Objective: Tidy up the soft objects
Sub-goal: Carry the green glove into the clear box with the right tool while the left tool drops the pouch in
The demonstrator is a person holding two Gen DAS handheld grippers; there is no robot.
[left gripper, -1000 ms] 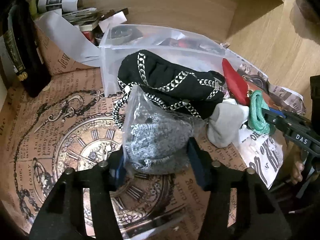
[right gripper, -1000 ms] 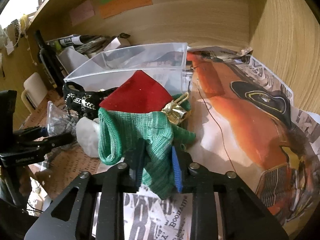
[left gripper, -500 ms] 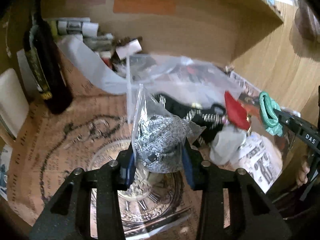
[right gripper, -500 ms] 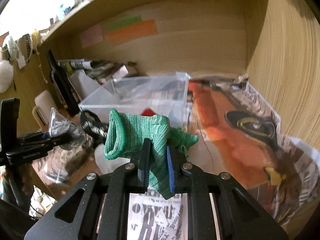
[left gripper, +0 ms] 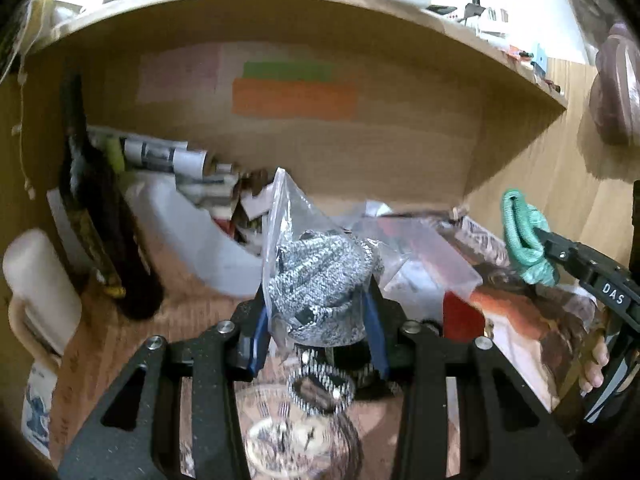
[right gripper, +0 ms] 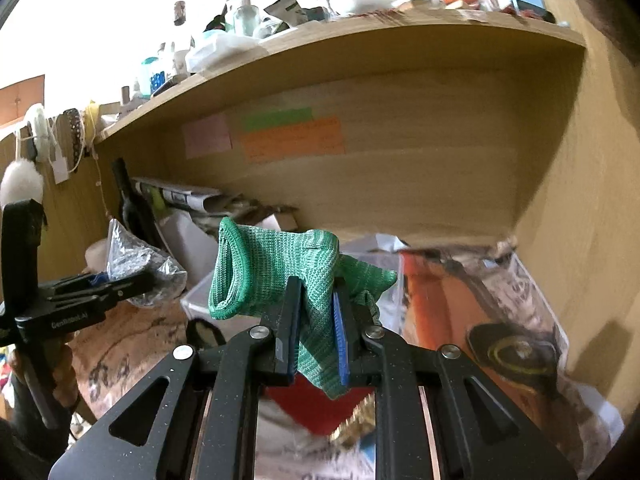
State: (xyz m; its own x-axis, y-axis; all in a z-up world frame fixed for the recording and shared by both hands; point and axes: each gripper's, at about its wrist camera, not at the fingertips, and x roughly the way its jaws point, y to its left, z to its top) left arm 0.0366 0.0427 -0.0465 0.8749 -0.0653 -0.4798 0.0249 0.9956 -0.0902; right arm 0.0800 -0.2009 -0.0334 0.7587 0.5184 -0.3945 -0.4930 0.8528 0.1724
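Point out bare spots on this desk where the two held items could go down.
Most open: the orange car poster right of the clear plastic bin, toward the side wall. Some brown clock-print paper lies bare before the dark bottle. Crowded: the back-left corner and below the right gripper, holding the green knit glove.

1. The dark bottle (left gripper: 100, 240) and a white mug (left gripper: 40, 288) block the left edge of the left wrist frame.
2. The clear plastic bin (right gripper: 372, 272) stands mid-frame below the raised grippers.
3. The shelf board (right gripper: 360, 44) caps the upper frame.
4. The wooden side panel (right gripper: 580, 220) closes the right; the poster-covered worktop (right gripper: 480, 300) beside it lies open.
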